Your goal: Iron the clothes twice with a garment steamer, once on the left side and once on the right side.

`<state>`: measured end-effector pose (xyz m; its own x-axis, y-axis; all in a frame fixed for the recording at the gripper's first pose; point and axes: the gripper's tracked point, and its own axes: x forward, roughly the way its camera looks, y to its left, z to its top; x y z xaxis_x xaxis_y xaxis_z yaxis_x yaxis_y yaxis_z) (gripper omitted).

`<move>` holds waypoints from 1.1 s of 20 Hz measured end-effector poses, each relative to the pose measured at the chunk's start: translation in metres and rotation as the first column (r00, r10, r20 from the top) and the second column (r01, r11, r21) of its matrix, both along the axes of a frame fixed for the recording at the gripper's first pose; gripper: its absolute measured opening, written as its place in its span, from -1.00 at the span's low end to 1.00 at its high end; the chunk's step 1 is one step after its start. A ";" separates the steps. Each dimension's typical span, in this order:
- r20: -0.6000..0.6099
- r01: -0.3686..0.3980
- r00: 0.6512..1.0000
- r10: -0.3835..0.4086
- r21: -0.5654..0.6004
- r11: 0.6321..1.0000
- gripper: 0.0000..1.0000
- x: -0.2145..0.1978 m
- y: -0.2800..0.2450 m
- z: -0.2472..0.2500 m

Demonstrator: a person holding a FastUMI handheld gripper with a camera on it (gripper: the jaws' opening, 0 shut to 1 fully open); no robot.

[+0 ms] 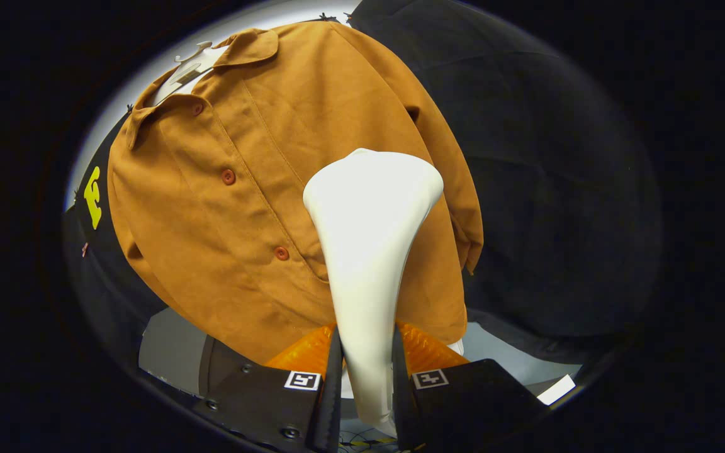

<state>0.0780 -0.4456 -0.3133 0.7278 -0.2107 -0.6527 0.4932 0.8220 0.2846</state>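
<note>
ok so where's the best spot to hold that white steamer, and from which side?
Grip the steamer on its narrow handle neck, from behind, as the gripper does now, a finger on either flank. The body tapers there to fit between the fingers, while the wide flared head stays free against the brown shirt.

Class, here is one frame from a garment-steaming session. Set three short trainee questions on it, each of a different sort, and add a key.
1. True or false: the tool is shut on the white steamer.
2. The steamer head lies against which part of the brown shirt? A) the collar B) the front panel beside the button row C) the hem
3. Fill in: the shirt hangs on a white ____.

Key: 1 true; 2 B; 3 hanger.
</note>
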 end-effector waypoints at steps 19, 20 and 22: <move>0.025 0.078 0.997 -0.075 -0.133 0.988 -0.24 -0.038 0.023 0.046; 0.056 0.077 0.996 -0.069 -0.162 0.984 -0.24 -0.035 0.028 0.065; 0.121 0.077 0.991 -0.052 -0.214 0.974 -0.23 -0.035 0.042 0.105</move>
<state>0.0429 -0.4032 -0.2084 0.7750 -0.3875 -0.4993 0.5218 0.8381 0.1595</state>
